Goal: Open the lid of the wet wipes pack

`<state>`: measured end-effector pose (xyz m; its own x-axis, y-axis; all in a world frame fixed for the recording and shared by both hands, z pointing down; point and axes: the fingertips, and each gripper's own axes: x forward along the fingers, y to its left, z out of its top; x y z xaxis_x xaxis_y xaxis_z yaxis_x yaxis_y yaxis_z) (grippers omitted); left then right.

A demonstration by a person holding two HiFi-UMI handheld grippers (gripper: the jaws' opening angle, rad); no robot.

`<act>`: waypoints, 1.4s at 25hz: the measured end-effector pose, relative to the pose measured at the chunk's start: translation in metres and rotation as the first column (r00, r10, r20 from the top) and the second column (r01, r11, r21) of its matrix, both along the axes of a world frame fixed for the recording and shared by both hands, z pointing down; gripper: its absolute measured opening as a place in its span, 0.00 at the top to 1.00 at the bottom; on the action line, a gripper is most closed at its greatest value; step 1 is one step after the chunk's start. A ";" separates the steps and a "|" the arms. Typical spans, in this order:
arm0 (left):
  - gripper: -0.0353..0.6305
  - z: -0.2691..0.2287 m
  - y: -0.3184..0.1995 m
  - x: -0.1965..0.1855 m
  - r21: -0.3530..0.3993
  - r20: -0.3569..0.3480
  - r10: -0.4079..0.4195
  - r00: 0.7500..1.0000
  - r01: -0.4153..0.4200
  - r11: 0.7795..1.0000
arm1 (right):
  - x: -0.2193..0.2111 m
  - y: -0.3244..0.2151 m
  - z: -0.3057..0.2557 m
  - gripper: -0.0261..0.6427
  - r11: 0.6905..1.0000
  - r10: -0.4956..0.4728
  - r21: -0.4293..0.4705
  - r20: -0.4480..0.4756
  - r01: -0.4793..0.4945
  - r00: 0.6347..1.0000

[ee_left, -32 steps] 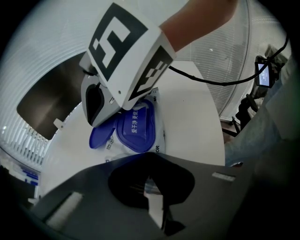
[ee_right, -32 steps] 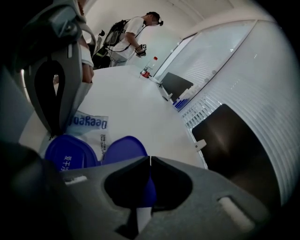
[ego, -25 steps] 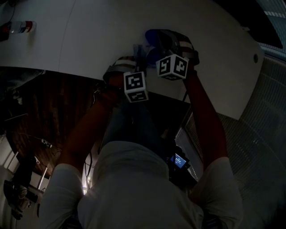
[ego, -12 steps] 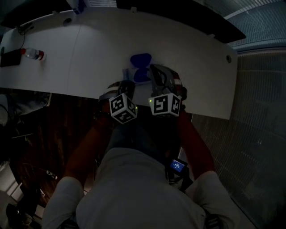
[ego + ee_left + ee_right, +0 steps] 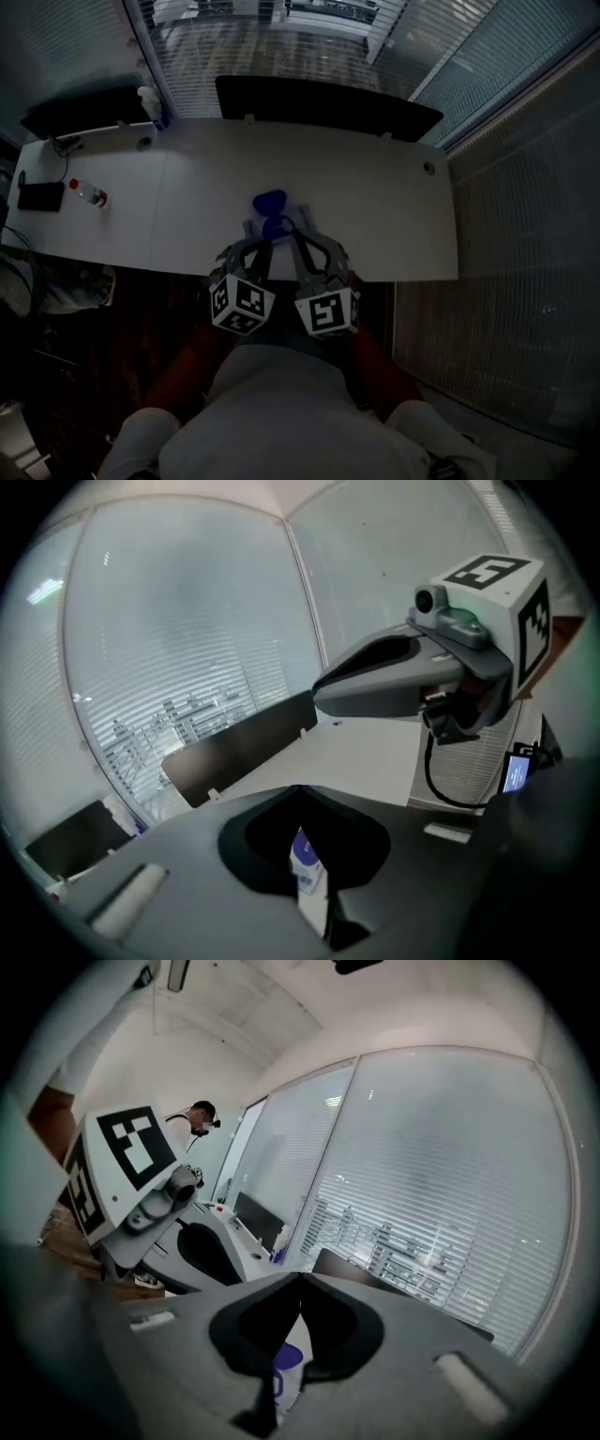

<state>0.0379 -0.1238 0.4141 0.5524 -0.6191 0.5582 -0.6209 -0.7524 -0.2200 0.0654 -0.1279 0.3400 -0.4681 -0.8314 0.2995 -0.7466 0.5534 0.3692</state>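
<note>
Pinching the wet wipes pack (image 5: 273,226) from either side, the left tool (image 5: 309,878) and the right tool (image 5: 281,1372) are each pressed together on a thin edge of it. They hold it up over the tabletop (image 5: 394,216), just inside the near edge, with the blue lid (image 5: 269,201) farthest out. Bare tabletop lies beyond, and a bottle (image 5: 91,194) stands far left. A second ago both tools were lower, down at the tabletop.

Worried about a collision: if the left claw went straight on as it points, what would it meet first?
Probably the white desk, just past the tips of the left claw, short of the black divider; depth is unclear. It grips the wet wipes pack.
</note>
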 end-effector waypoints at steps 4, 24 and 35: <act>0.94 -0.042 0.011 0.006 0.079 -0.064 -0.001 0.998 0.006 0.997 | 0.004 0.026 -0.043 0.96 0.999 0.002 0.048 0.034 -0.003 0.999; 0.94 -0.117 0.033 0.027 0.194 -0.206 0.033 0.978 0.008 0.981 | 0.017 0.065 -0.106 0.96 0.991 0.035 0.121 0.216 -0.063 0.976; 0.94 -0.119 0.037 0.026 0.198 -0.196 0.022 0.980 0.017 0.980 | 0.017 0.069 -0.105 0.96 0.991 0.020 0.126 0.214 -0.048 0.977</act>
<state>0.0638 -0.0864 0.2947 0.6407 -0.7045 0.3053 -0.6650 -0.7079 -0.2381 0.0823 -0.0588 0.2351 -0.4796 -0.8734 0.0848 -0.8333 0.4836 0.2678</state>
